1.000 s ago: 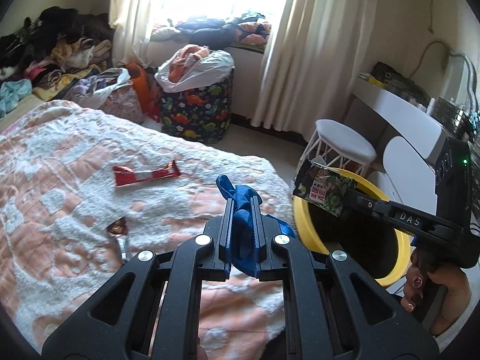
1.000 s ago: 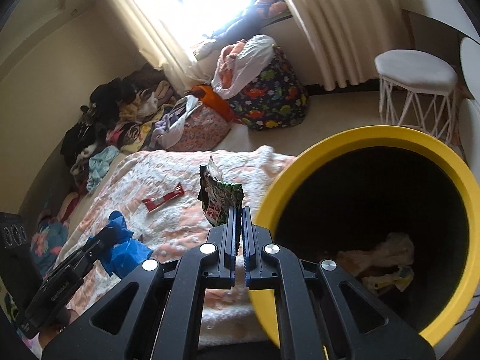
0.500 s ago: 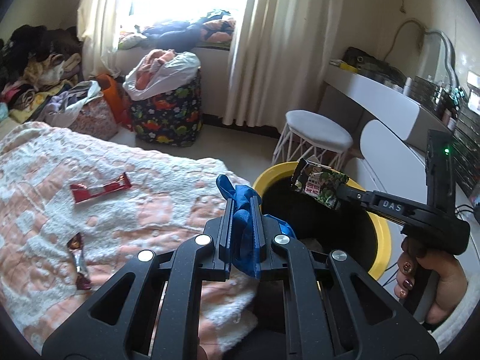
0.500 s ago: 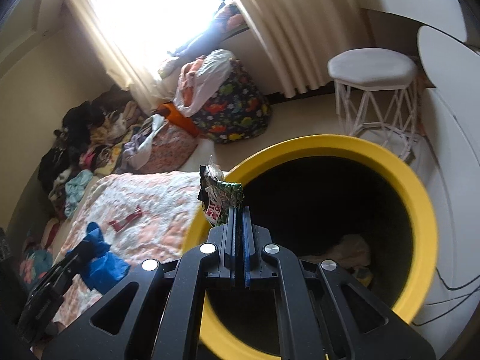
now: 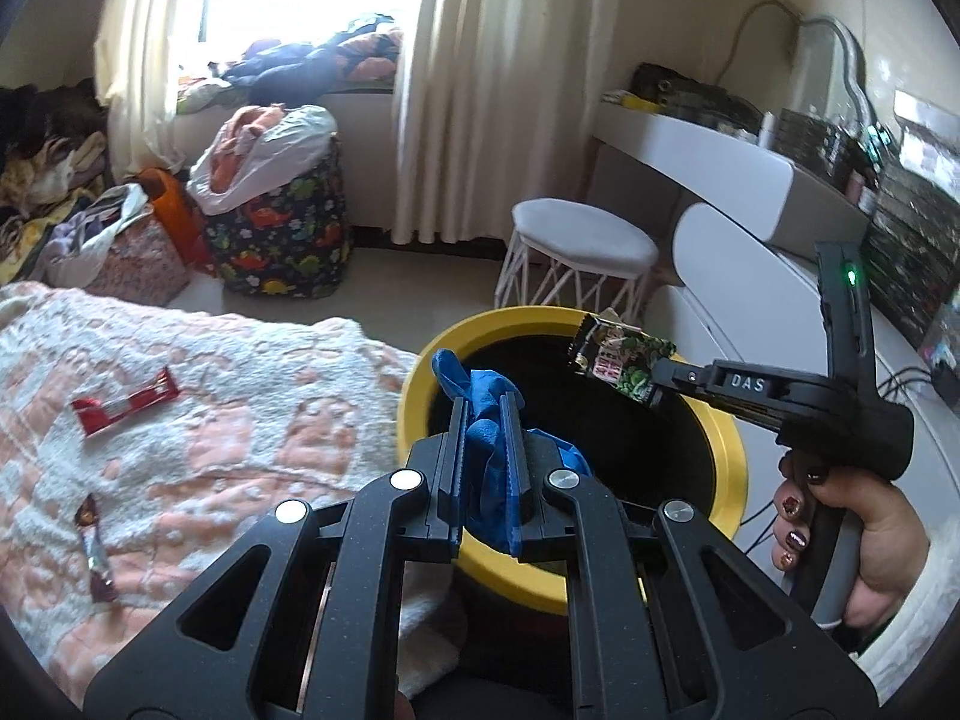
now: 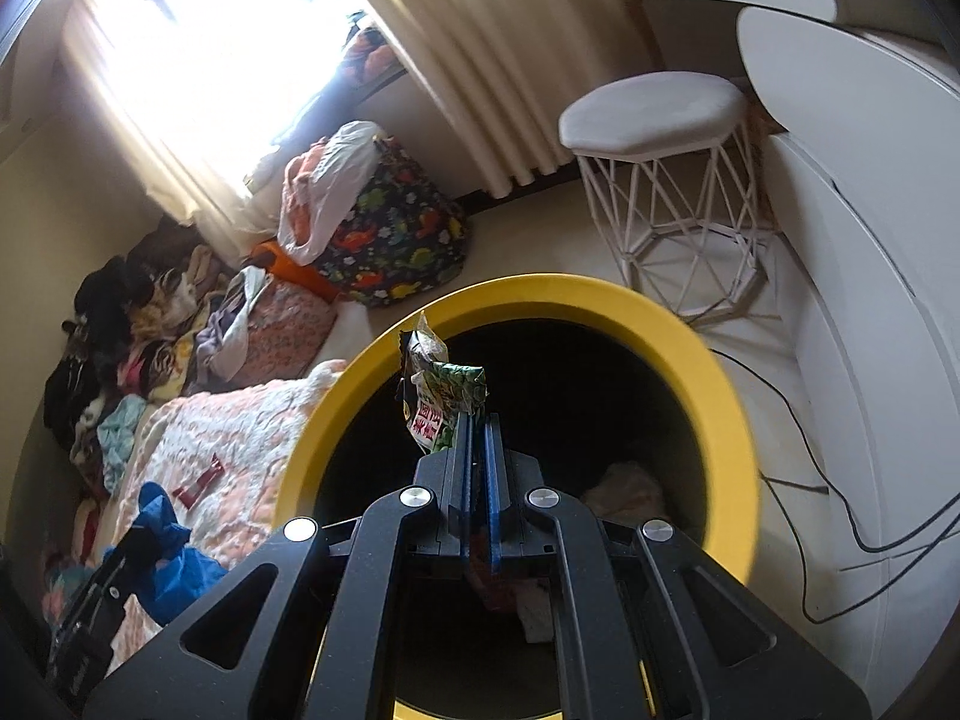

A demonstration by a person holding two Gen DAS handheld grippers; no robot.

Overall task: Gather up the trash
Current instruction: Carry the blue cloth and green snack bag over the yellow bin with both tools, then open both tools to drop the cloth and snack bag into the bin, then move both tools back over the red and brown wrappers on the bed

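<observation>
My left gripper (image 5: 485,405) is shut on a crumpled blue glove (image 5: 480,432) and holds it over the near rim of the yellow bin (image 5: 414,384). My right gripper (image 6: 477,420) is shut on a green snack wrapper (image 6: 441,396) and holds it above the bin's dark opening (image 6: 600,408). In the left wrist view the right gripper (image 5: 657,381) holds the wrapper (image 5: 618,360) over the bin's far side. A red wrapper (image 5: 123,405) and a small dark wrapper (image 5: 96,546) lie on the pink and white bedspread (image 5: 240,420).
Crumpled trash (image 6: 624,486) lies in the bin's bottom. A white wire stool (image 5: 582,252) stands behind the bin, a white desk (image 5: 720,168) to the right. A dinosaur-print laundry bag (image 5: 282,240) and clothes piles (image 5: 72,204) sit near the window. Cables (image 6: 840,516) run on the floor.
Both grippers have moved right from over the bed to over the yellow bin, each still holding its piece of trash.
</observation>
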